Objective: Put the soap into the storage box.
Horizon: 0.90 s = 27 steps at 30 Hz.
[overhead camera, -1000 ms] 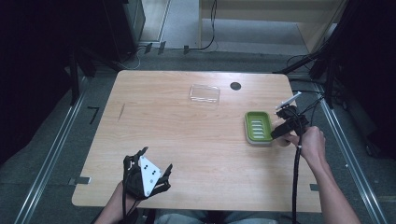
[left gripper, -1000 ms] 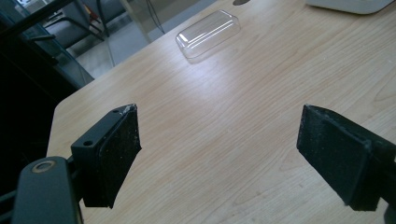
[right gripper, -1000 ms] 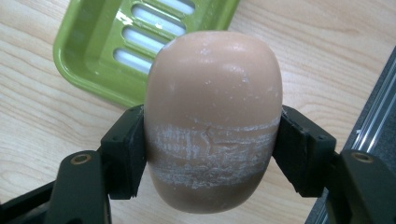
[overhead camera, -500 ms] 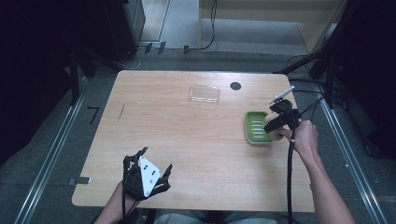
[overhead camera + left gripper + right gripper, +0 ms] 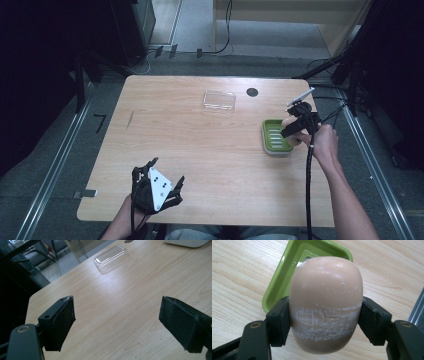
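**Soap Being Gripped Above the Green Dish**

While the left gripper (image 5: 156, 186) is being kept near the table's (image 5: 200, 145) front edge, toward its left corner, its jaws are being held wide apart with nothing between them. A bar of soap (image 5: 325, 305), pinkish-beige and scuffed white across its middle, is being clamped on both sides by the right gripper (image 5: 324, 322), just above a green soap dish (image 5: 287, 282). That dish (image 5: 276, 136) is being seen close to the table's right edge, roughly midway along it, with the gripper tilted over its right side. A clear plastic lid (image 5: 219, 100) is being left lying near the back edge, beside a dark round hole (image 5: 252, 92).
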Available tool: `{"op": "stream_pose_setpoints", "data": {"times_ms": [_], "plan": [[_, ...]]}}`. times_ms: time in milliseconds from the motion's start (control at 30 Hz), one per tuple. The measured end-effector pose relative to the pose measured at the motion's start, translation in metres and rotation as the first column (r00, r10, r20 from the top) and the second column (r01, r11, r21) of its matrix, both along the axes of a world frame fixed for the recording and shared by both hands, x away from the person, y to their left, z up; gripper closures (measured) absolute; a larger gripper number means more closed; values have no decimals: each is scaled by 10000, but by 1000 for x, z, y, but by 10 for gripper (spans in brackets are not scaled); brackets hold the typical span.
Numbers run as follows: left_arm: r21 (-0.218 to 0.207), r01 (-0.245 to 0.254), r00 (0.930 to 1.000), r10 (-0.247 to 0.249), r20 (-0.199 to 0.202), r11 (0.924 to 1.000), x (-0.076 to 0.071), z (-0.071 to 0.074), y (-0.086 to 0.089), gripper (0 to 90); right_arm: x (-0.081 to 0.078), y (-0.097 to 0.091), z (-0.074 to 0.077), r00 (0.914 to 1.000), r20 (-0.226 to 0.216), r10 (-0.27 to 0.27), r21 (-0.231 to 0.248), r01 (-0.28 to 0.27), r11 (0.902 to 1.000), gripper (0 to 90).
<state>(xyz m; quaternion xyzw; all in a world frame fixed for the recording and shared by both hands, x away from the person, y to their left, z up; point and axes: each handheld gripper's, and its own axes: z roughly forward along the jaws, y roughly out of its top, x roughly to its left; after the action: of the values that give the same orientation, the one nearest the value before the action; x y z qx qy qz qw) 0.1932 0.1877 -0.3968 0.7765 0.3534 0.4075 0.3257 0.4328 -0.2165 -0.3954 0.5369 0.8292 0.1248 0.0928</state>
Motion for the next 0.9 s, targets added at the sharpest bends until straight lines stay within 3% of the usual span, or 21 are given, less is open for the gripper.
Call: {"op": "stream_pose_setpoints", "data": {"times_ms": [600, 900], "plan": [[36, 6, 10000, -6, 2, 10000, 0, 0, 1, 141, 12, 8, 0, 9998, 141, -115, 94, 113, 9999, 337], [34, 15, 10000, -15, -7, 10000, 0, 0, 0, 141, 13, 9, 0, 9992, 290, -282, 489, 267, 9984, 336]]}}
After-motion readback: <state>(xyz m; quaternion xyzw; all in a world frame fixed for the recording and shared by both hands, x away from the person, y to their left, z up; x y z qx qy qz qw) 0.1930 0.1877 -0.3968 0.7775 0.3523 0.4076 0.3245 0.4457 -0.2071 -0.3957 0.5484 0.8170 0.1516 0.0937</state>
